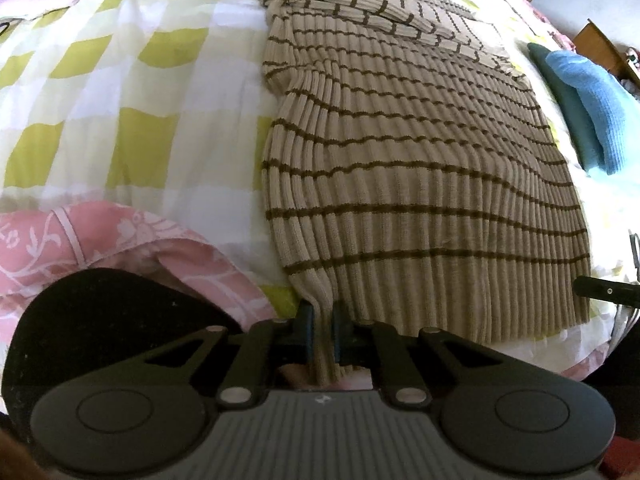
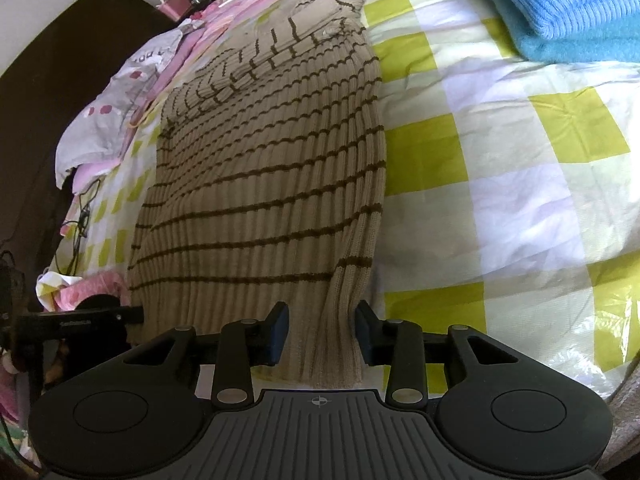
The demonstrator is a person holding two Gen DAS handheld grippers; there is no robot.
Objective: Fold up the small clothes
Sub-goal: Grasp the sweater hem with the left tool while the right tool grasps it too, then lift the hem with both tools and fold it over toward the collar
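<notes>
A beige ribbed sweater with thin brown stripes (image 1: pixel 420 184) lies spread lengthwise on my bed, over a duvet cover checked in lime green and white (image 1: pixel 120 92), its near hem at the bed's edge closest to me. My left gripper (image 1: pixel 324 330) is clamped on the hem's left corner: the knit runs up between the two blue-padded fingers, which press it from both sides. My right gripper (image 2: pixel 322 328) sits at the hem's right corner, its fingers (image 2: pixel 280 326) standing apart with the corner of the knit hanging in the gap between them, touching neither pad that I can see. At the far end of the sweater, a sleeve (image 1: pixel 360 4) is folded across the chest, its stripes running crosswise to those of the body. A folded bright-blue knit (image 1: pixel 592 108) rests on the duvet off to the right of the sweater, well apart from it. A pink quilt with a white floral print (image 1: pixel 100 240) bunches up at the near left corner, just beside my left gripper. In the right wrist view, a white plastic bag with pink dots (image 2: pixel 116 100) lies at the far left; its printed letters are too bent to read. A black bar (image 2: pixel 80 324) to the left carries small pale lettering, too blurred to make out.
</notes>
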